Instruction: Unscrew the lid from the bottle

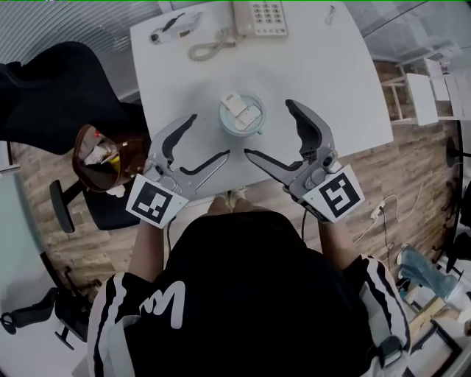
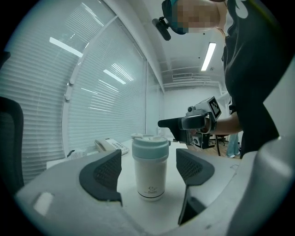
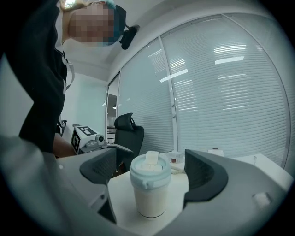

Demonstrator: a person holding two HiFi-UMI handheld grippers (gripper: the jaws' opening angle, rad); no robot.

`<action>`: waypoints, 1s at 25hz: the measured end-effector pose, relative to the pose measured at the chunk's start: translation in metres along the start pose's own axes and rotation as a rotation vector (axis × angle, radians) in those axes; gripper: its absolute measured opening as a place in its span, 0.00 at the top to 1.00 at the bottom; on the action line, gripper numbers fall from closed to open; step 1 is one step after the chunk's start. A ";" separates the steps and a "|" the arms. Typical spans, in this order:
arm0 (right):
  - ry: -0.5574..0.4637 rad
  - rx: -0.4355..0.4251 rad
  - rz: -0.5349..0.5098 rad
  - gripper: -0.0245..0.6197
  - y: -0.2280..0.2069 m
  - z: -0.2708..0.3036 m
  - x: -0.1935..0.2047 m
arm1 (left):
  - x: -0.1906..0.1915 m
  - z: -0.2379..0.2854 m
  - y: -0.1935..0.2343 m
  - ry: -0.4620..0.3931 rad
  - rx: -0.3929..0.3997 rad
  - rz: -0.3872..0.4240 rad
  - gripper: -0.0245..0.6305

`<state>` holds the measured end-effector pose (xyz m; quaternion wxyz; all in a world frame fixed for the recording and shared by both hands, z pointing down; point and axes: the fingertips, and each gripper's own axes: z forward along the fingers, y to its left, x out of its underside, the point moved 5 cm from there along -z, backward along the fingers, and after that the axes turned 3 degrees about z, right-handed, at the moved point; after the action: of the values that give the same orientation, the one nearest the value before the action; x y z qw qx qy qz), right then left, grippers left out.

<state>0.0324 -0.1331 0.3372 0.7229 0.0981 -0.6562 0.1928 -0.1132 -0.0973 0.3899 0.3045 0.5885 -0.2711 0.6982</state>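
Observation:
A white bottle (image 1: 241, 114) with a pale blue-green screw lid (image 1: 243, 110) stands upright near the front edge of the white table (image 1: 331, 81). My left gripper (image 1: 210, 136) hovers open just left of it, and my right gripper (image 1: 268, 129) is open just right of it. In the left gripper view the bottle (image 2: 150, 177) and its lid (image 2: 150, 147) stand between the spread jaws of the left gripper (image 2: 148, 170), untouched. The right gripper view shows the bottle (image 3: 150, 198) framed the same way by the right gripper (image 3: 152, 174), pads clear of it.
A desk phone (image 1: 259, 16) with a coiled cord and a small white device (image 1: 176, 26) lie at the table's far end. A black office chair (image 1: 51, 88) and a brown bin (image 1: 99, 158) stand left of the table. Window blinds (image 2: 106, 92) lie beyond.

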 end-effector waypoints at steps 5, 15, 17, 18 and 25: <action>0.016 -0.029 0.014 0.27 -0.009 0.010 0.011 | 0.020 0.015 -0.004 0.047 0.040 0.009 0.30; 0.072 -0.090 -0.002 0.25 -0.010 0.036 0.034 | 0.045 0.048 -0.005 0.059 0.049 -0.029 0.26; 0.072 -0.098 -0.007 0.25 -0.010 0.040 0.036 | 0.047 0.054 -0.006 0.069 0.057 -0.014 0.26; 0.075 -0.106 -0.014 0.25 -0.009 0.041 0.036 | 0.048 0.057 -0.006 0.074 0.060 -0.008 0.26; 0.092 -0.140 -0.037 0.24 -0.004 0.055 0.038 | 0.057 0.072 -0.007 0.105 0.095 0.017 0.26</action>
<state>-0.0135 -0.1530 0.3814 0.7606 0.0506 -0.6324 0.1376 -0.0671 -0.1396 0.4578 0.2842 0.5624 -0.2264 0.7428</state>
